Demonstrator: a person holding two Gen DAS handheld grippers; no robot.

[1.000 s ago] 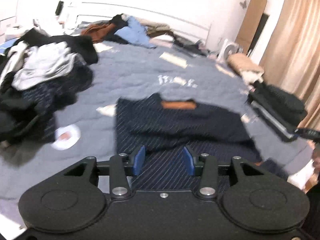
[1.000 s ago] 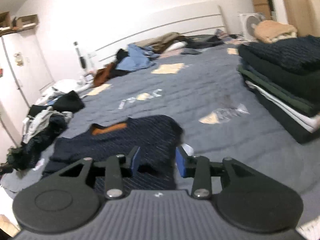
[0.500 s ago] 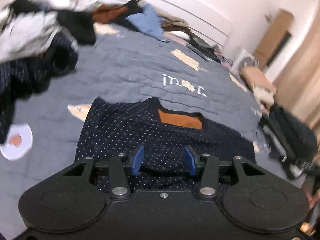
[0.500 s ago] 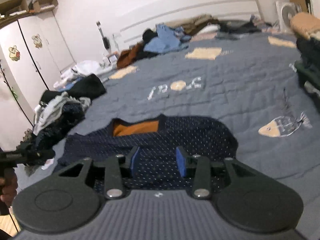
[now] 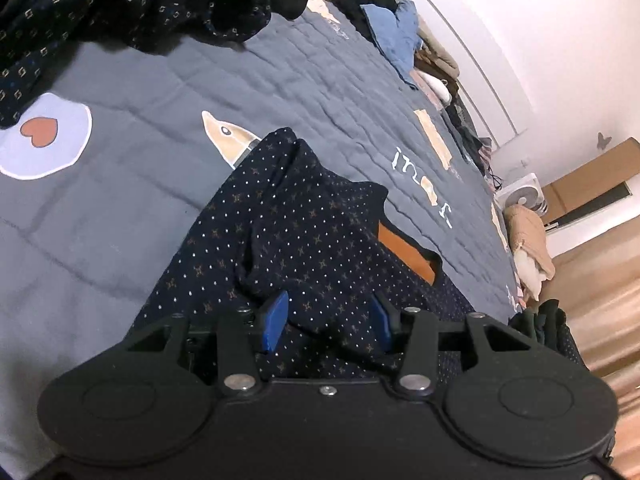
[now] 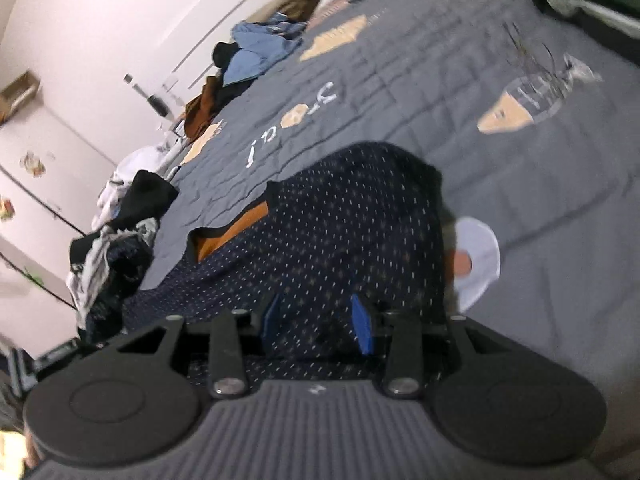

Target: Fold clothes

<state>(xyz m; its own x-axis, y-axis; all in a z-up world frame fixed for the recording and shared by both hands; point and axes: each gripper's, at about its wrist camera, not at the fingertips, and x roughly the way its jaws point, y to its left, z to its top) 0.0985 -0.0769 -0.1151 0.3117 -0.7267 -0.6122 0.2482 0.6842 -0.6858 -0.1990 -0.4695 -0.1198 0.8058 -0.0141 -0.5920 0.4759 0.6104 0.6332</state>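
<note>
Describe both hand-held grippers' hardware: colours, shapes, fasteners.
Left hand-held gripper: smooth black body, two round discs, black finger arms on silver bolts, blue pads. Right hand-held gripper: same black discs, arms and blue pads, but a ribbed grey centre panel.

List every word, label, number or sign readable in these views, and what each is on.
Stitched white lettering on the grey quilt: roughly "in.r" in the left wrist view; upside down and too blurred to read in the right wrist view.
Heart symbol in a pale patch on the quilt.
Dotted navy top: no readable label.
</note>
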